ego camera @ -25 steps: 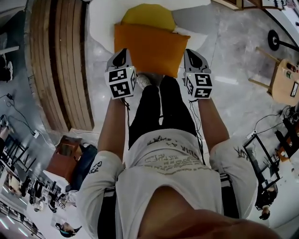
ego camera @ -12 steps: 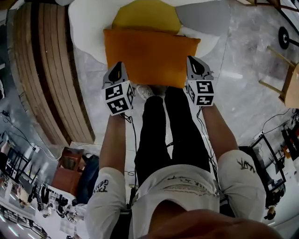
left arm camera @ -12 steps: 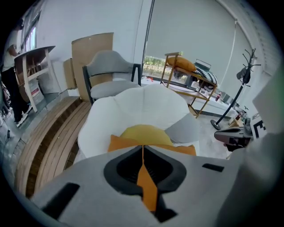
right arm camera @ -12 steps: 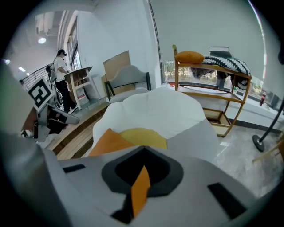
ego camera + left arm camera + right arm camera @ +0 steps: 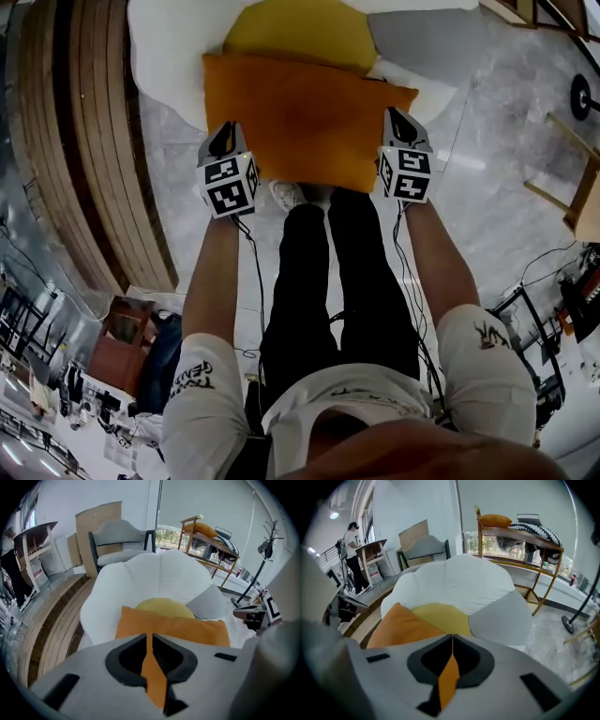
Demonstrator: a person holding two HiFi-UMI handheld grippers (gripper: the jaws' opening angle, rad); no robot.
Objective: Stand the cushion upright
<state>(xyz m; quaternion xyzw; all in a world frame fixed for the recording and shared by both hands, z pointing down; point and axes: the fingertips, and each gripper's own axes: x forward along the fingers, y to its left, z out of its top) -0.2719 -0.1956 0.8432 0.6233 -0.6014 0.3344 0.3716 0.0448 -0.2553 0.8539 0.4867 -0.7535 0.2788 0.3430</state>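
Lowered since the earlier frames, the orange cushion (image 5: 305, 122) is over the seat of the white petal-shaped chair (image 5: 164, 52), before its yellow pad (image 5: 300, 33). Left tool (image 5: 223, 139) and right tool (image 5: 397, 120) each pinch a near corner. Propping it upright, then releasing, apparently remains.

Orange cushion (image 5: 187, 627) tight in tool (image 5: 149, 638)

The cushion (image 5: 305, 117) stretches between the two pairs of jaws, its left edge pinched in the left gripper (image 5: 225, 133) and its right edge in the right gripper (image 5: 397, 120). Beyond the jaws stands an armchair (image 5: 164, 66), with a round pillow (image 5: 300, 33) just behind the cushion and another pillow (image 5: 417, 42) beyond the right jaws. A wooden platform (image 5: 94, 141) lies left of the left jaws.
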